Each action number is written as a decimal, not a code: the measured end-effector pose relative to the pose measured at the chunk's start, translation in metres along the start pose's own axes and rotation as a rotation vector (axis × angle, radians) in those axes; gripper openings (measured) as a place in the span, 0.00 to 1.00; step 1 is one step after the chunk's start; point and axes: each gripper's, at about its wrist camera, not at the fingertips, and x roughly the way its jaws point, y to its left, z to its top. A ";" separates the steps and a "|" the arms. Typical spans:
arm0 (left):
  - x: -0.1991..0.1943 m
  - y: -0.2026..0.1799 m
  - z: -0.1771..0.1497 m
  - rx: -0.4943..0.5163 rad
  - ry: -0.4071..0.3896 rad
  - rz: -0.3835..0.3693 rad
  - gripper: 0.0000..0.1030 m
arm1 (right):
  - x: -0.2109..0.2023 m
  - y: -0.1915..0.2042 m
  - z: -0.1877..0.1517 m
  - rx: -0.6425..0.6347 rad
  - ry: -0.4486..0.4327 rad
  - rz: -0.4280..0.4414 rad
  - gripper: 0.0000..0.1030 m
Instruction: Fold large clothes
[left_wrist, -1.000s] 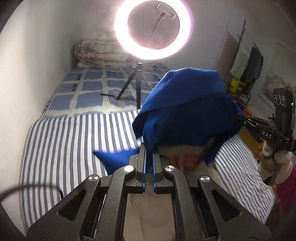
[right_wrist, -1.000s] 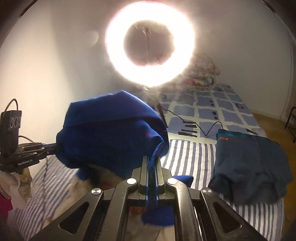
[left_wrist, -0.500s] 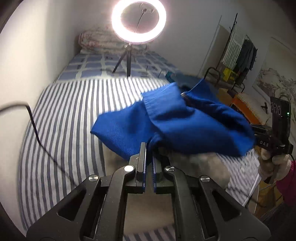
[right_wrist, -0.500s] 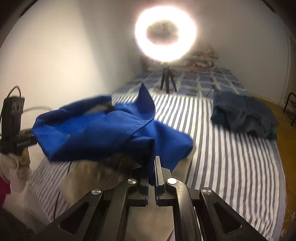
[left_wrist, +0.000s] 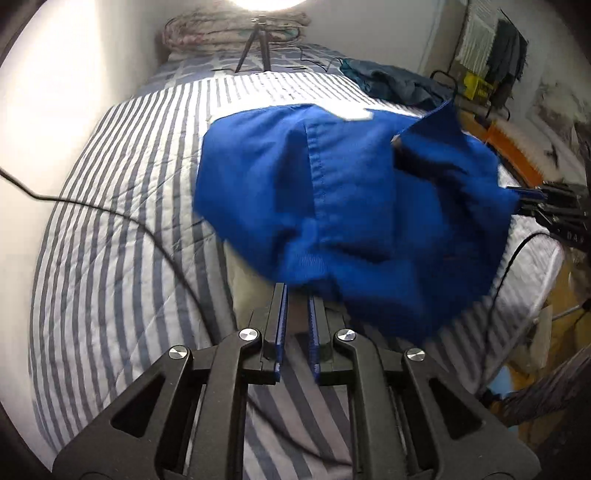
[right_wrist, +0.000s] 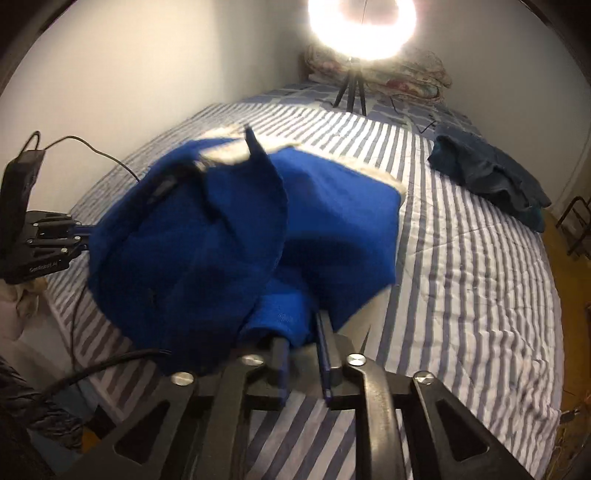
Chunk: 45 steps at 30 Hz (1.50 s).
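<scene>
A large blue garment (left_wrist: 354, 192) with a pale lining lies bunched on the striped bed, also seen in the right wrist view (right_wrist: 236, 236). My left gripper (left_wrist: 296, 291) has its jaws a little apart, and the garment's near edge lies just at the fingertips; nothing is pinched. My right gripper (right_wrist: 301, 325) also stands parted, with a fold of the garment between its fingers. Each gripper shows in the other's view, the right one (left_wrist: 546, 206) at the garment's right edge and the left one (right_wrist: 55, 240) at its left edge.
The striped bedspread (left_wrist: 122, 258) covers the bed. A dark teal pile of clothes (right_wrist: 491, 173) lies at the far right. A ring light on a tripod (right_wrist: 351, 88) stands at the head, before folded quilts. A black cable (left_wrist: 110, 218) crosses the bed. A clothes rack (left_wrist: 491, 62) stands beside it.
Both grippers have come down from high in the air to the bed with the blue garment, which now rests on the bedspread. Both pairs of jaws have opened from shut.
</scene>
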 end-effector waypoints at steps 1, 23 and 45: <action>-0.010 0.003 -0.001 -0.014 -0.013 0.000 0.09 | -0.012 0.002 0.000 -0.009 -0.018 -0.004 0.20; -0.258 0.034 0.054 -0.243 -0.363 -0.200 0.51 | -0.273 -0.020 0.037 0.098 -0.444 0.085 0.63; 0.032 0.095 0.041 -0.695 0.000 -0.320 0.47 | 0.019 -0.088 -0.016 0.541 -0.020 0.297 0.62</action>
